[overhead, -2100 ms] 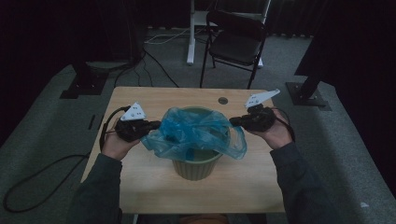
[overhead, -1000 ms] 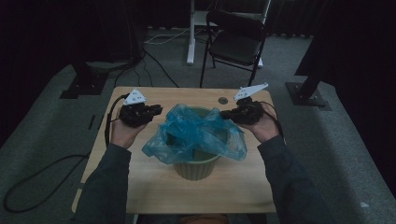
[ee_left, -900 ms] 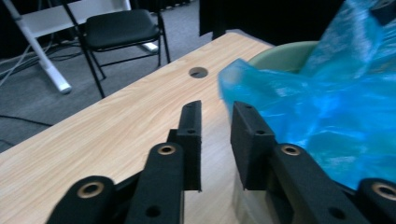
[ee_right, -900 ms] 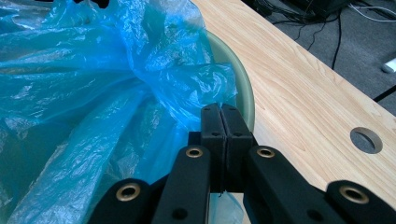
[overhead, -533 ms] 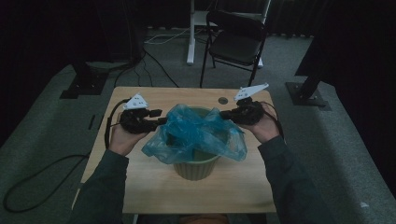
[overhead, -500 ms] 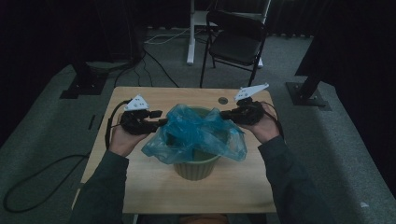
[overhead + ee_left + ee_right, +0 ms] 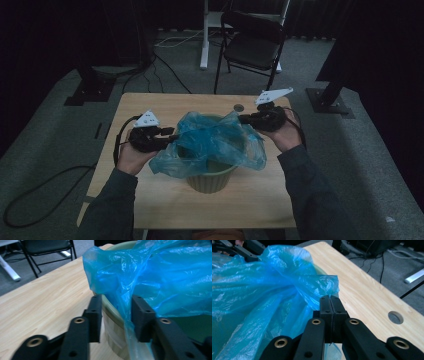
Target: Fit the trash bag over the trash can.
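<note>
Lining job: blue bag point(image 7: 212, 142) draped over green bin point(image 7: 212, 180), mid-table, film spilling past the rim on both sides.
Bin: I see it upright on wooden table point(image 7: 150, 107).
Right gripper point(image 7: 331, 305): jaws pressed together, pinching bag's far-right edge.
Left gripper point(image 7: 116, 315): jaws spread, just been closing; they straddle bin rim and bag film, pads not pressing.
Beyond: black chair point(image 7: 252, 45) behind table.

Black grippers point(image 7: 172, 137) (brass-ringed holes), white three-cornered plates, dark sleeves point(image 7: 112, 205).
</note>
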`<control>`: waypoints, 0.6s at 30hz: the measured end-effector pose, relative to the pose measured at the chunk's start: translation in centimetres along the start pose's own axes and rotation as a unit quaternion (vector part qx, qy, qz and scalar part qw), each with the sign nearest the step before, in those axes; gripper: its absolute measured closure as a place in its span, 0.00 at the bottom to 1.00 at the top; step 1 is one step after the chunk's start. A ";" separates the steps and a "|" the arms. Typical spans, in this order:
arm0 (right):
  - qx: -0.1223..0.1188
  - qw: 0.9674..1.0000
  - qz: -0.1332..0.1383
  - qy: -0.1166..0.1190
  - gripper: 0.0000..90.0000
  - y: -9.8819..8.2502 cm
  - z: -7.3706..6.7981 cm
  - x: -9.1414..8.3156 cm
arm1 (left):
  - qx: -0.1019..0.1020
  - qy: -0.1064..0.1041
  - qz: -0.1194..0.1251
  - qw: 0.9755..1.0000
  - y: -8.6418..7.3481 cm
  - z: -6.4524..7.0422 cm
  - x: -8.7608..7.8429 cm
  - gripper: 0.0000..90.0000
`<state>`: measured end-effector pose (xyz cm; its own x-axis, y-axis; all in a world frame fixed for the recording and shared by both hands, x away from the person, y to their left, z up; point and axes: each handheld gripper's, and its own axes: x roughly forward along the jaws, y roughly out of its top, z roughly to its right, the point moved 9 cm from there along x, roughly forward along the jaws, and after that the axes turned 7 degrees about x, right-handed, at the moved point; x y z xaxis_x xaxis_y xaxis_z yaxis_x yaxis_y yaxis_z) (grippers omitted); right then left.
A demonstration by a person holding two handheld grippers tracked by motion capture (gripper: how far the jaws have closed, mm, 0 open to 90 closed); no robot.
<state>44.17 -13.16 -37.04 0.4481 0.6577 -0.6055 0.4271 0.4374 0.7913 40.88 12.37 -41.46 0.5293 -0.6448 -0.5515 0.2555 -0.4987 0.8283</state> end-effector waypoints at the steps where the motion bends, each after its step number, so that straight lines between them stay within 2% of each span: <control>1: 0.002 1.000 0.010 -0.004 1.00 0.4 0.0 -0.4 | 0.009 0.017 -0.002 1.000 0.5 -0.4 -0.3 0.82; 5: 0.003 1.000 0.011 -0.002 1.00 0.6 0.0 -0.4 | 0.015 0.045 -0.002 0.999 1.2 -1.5 -0.7 0.88; 9: 0.005 1.000 0.003 -0.006 1.00 0.5 0.2 0.3 | 0.040 0.088 -0.025 0.995 1.6 -2.7 -0.2 0.89; 10: 0.006 1.000 0.001 -0.008 1.00 0.5 0.3 0.6 | 0.040 0.088 -0.025 0.995 1.6 -2.7 -0.2 0.89; 11: 0.006 1.000 0.001 -0.008 1.00 0.5 0.3 0.6 | 0.046 0.100 -0.031 0.994 1.7 -3.1 0.0 0.89; 12: 0.013 1.000 -0.004 -0.010 1.00 0.4 0.7 1.2 | 0.054 0.119 -0.040 0.991 1.8 -3.8 0.5 0.89; 13: 0.015 1.000 -0.006 -0.013 1.00 0.4 0.9 1.6 | 0.058 0.127 -0.044 0.989 1.8 -4.0 0.8 0.90; 14: 0.018 1.000 -0.008 -0.015 1.00 0.4 1.0 1.8 | 0.061 0.133 -0.045 0.988 1.9 -4.3 1.2 0.90; 18: 0.026 0.999 -0.020 -0.026 1.00 0.0 1.8 2.8 | 0.056 0.143 -0.048 0.987 1.9 -5.0 2.5 0.91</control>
<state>46.82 -12.43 -38.93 0.4686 0.6070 -0.6418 0.4856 0.4299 0.7612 46.74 12.68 -40.75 0.7176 -0.4104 -0.5626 0.2323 -0.6206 0.7490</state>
